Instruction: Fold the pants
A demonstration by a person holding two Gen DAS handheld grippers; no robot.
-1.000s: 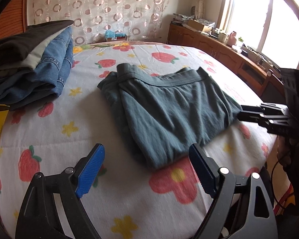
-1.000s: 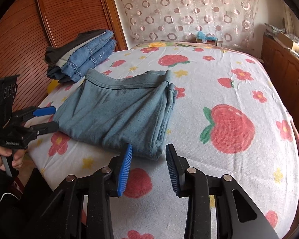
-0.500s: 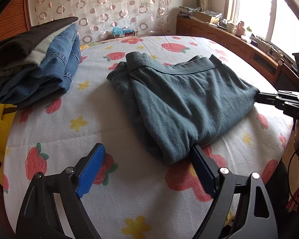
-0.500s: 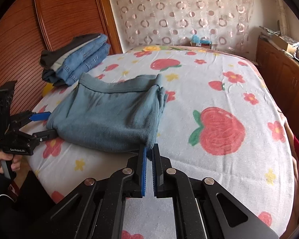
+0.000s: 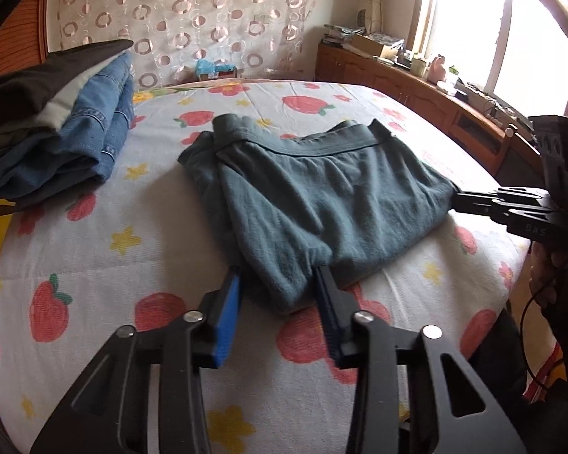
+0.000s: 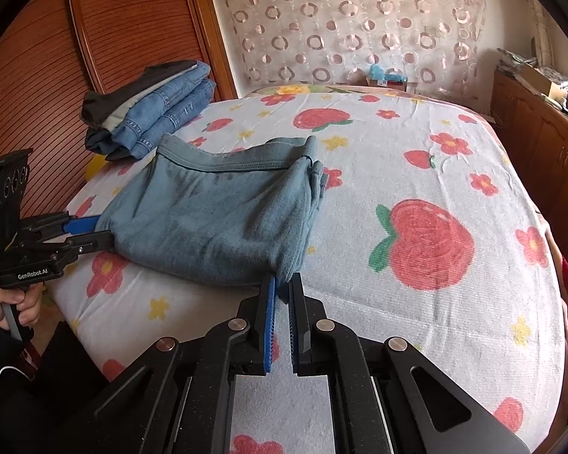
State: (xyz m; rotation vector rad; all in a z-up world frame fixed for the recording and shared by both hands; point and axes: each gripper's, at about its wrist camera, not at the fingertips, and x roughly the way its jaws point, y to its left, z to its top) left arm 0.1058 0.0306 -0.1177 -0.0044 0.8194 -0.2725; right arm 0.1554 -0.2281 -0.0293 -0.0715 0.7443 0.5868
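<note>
The bed (image 5: 140, 212), w/ a white cover printed w/ strawberries, flowers and yellow stars, fills most of both views. Behind it hangs a curtain (image 6: 344, 26) w/ ring pattern, a ribbed wooden wall (image 6: 106, 38) stands at one side and a low wooden cabinet (image 5: 416, 87) under the bright window at the other. On the far corner of the bed lies a stack of folded clothes (image 5: 56, 121), jeans below and dark items on top, well apart from the work area. Nothing lies between the grippers and the cloth. The grey-blue pants (image 5: 314, 196) lie folded in the middle of the bed, waistband toward the curtain. The left gripper (image 5: 280, 291) is at the near corner of the pants, its blue pads (image 5: 227, 314) apart, one on each side of the corner fold, approx. touching the fabric but not pressing it. The right gripper (image 6: 282, 295) is at the other near corner; its pads are nearly together and clamped on the edge of the pants, which is lifted a bit there. The person's left hand (image 6: 9, 306) grips the handle at the bed edge.
</note>
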